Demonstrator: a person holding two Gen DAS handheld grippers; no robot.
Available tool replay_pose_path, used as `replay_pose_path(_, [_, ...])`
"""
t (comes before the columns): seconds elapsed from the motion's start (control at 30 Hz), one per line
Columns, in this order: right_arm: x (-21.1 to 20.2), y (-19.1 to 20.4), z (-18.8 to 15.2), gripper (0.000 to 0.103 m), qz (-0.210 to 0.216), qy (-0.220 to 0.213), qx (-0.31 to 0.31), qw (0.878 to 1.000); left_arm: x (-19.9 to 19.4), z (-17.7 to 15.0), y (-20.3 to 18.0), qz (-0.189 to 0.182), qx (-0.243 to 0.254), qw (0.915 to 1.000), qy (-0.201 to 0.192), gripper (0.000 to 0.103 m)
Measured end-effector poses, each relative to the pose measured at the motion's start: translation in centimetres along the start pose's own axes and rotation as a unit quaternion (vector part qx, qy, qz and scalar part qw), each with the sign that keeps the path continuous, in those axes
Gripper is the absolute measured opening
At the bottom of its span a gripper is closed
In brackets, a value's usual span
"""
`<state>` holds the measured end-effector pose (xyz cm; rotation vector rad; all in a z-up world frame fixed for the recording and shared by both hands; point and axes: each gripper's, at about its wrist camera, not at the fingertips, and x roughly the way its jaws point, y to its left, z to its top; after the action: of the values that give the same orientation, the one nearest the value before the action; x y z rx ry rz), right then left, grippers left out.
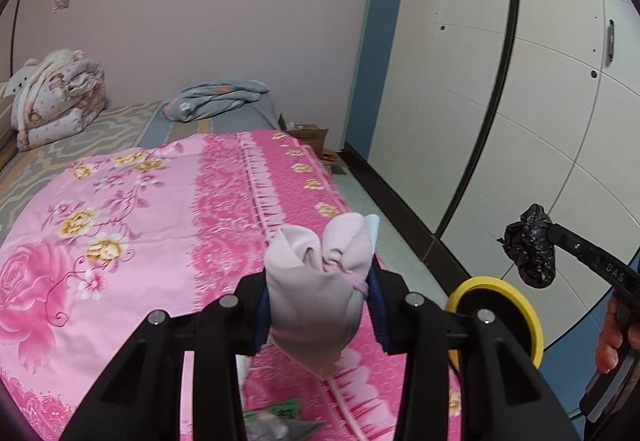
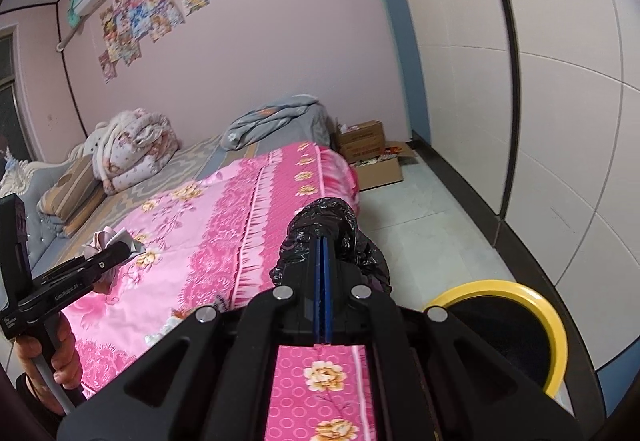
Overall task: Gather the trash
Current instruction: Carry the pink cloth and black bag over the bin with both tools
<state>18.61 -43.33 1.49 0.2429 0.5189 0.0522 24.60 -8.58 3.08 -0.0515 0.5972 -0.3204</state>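
Clamped in the left claw [image 1: 320, 305], a knotted pink bag [image 1: 320, 289] is held up over the bed [image 1: 140, 209]. A crumpled black trash bag [image 2: 332, 241] is pinched tight by the right claw [image 2: 323, 241], just above the yellow-rimmed bin [image 2: 520, 333]. Folded quilts [image 2: 132, 149] sit way back.
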Motion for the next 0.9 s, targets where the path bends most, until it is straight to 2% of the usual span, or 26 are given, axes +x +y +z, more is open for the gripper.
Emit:
replay_pose_path(0.53, [-4.8,-8.1,1.3,0.000,-0.062,-0.038,0.041,0.996,1.8,1.4,-7.9,-0.048,0.039,0.9981,-0.005,0.037])
replay_pose_path(0.9, [-6.0,-14.0,-0.5,0.000,-0.104,-0.037,0.070,0.991,5.0,0.9,-13.7,-0.086,0.072,0.9936,0.014,0.037])
